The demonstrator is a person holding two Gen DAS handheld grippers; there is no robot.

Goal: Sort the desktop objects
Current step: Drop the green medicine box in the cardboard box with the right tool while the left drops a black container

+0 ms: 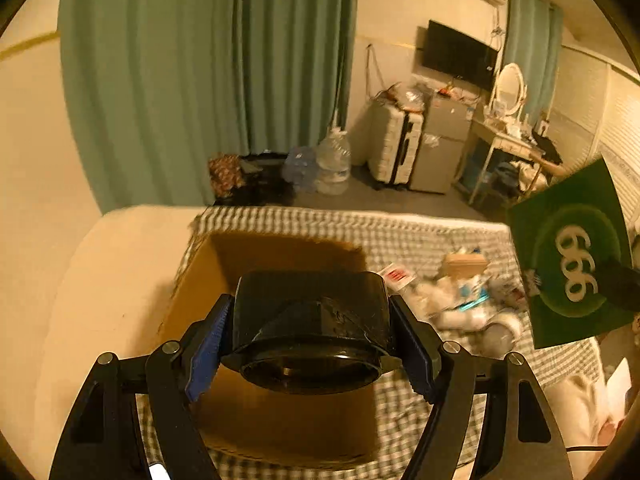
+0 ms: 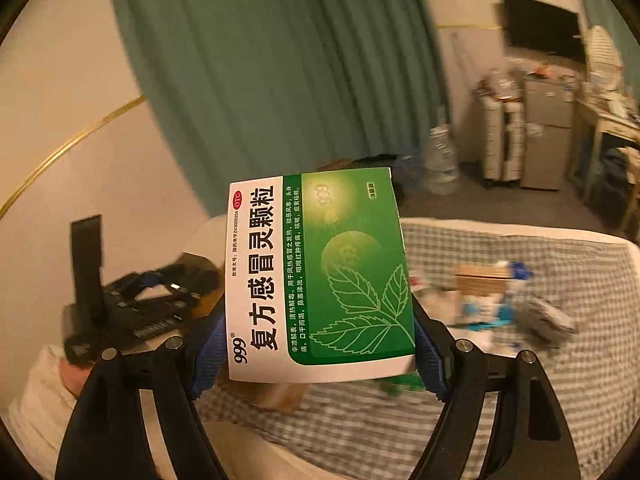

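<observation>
A checked bed cover [image 1: 420,236] carries a cardboard box [image 1: 208,280] and scattered packets [image 1: 468,292].

Two tongs, one black holder [image 1: 312,316], one green medicine box [image 2: 320,276], one cardboard box [image 1: 224,264], two water jugs [image 1: 334,160], one suitcase [image 1: 394,148].

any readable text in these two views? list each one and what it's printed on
"999": green and white medicine box, white band, in the right claw.
"复方感冒灵颗粒": same box, large black characters.
"OTC": red oval on the box.
"9袋装": small white tag on the green part.
"999", seen upside down: same box's green face in the left wrist view.
Fine print lines on the box: too small to quote reliably.
Items on the checked cloth: blurred.
</observation>
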